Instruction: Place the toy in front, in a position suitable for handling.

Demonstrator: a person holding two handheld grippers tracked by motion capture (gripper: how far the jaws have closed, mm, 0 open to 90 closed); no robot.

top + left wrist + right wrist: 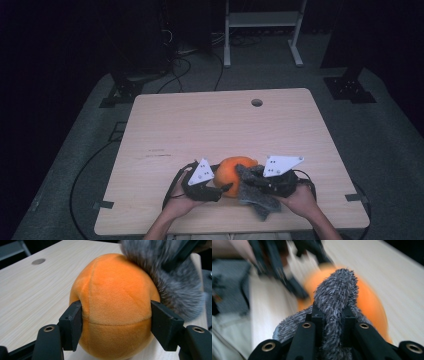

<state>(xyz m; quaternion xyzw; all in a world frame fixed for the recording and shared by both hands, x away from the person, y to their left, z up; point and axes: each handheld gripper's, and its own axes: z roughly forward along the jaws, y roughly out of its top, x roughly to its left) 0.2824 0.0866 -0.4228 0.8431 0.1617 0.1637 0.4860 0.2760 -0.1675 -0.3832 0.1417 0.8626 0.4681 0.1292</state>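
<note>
The bench (pixel 200 125) carries the work near its front edge, close to the person, where both hands can reach it. There the orange plush ball (pixel 232 172) rests on the wood, and the left tongs (pixel 116 325) straddle it at mid-height, the pads pressing into its sides — a steadying hold, it seems, so the soft ball cannot roll. Against the ball's right side lies the grey fluffy cloth (pixel 255 192), one fold draped up onto the orange. The right tongs (pixel 332 322) are pinched tight on a bunch of that cloth — probably to rub the ball with it.
</note>
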